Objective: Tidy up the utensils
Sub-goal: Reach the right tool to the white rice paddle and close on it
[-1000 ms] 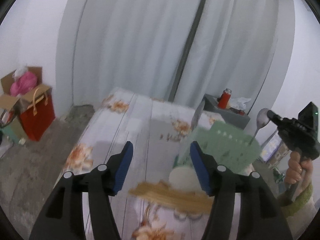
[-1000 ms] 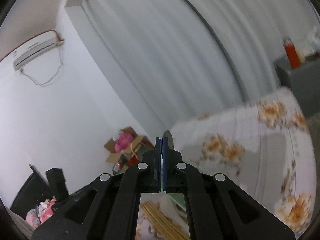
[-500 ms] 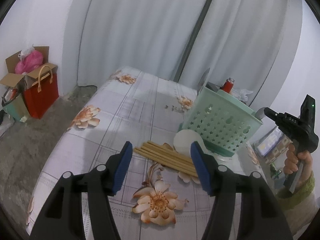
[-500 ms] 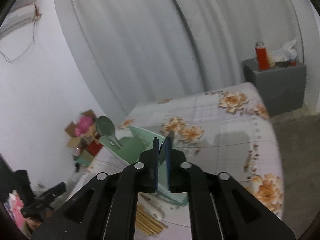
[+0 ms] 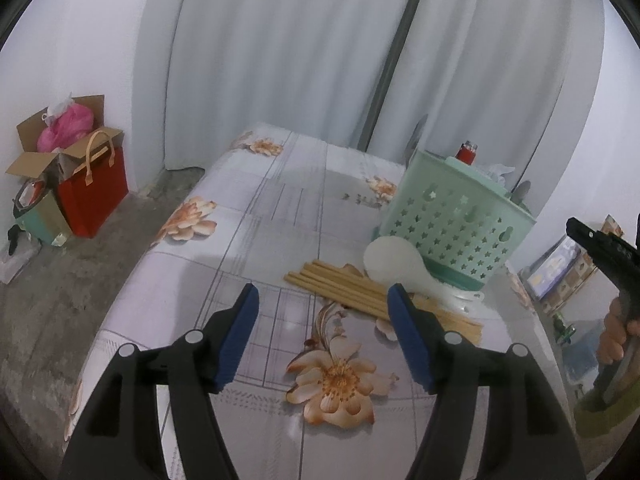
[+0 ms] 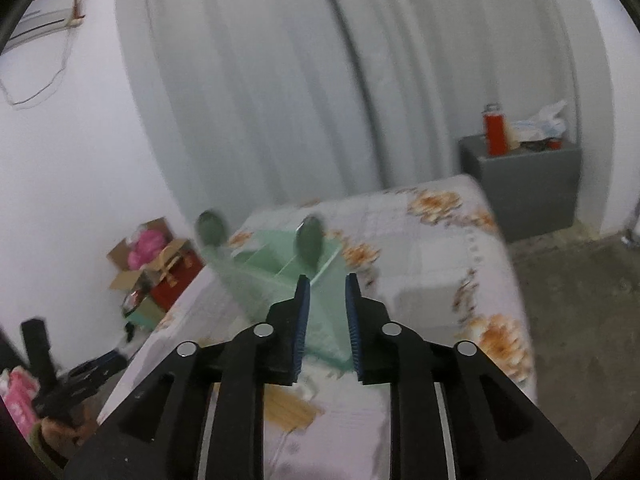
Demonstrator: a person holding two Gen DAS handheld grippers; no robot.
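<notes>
Hovering over the flowered cloth of the bench (image 5: 280,208), the left tongs (image 5: 322,302) have their blue pads spread and widening, with nothing between them; only the cloth's printed flowers show in the gap. Just beyond the tips lies a bundle of wooden chopsticks (image 5: 340,284), flat on the cloth and running slantwise. A white rice paddle (image 5: 394,262) rests with its broad end partly over the chopsticks and touching the foot of a pale green basket (image 5: 452,220), which stands upright toward the far right of the bench and has star-shaped holes in its wall. Grey utensil ends poke above the basket's rim, but the left view does not make clear what they are.

From the right wrist view, which is blurred, the right tongs (image 6: 326,304) are released and opening, the pads a narrow way apart and empty. They sit just short of the basket (image 6: 276,264), whose inner dividers are visible. Two spoons stand in it, bowls up: one spoon (image 6: 210,230) at the left corner and another spoon (image 6: 308,242) nearer the middle, right ahead of the tongs. Which compartment each occupies cannot be told through the blur.

At the right edge of the left view, a hand (image 5: 618,334) grips the handle of the right tool, clear of the bench edge.
</notes>
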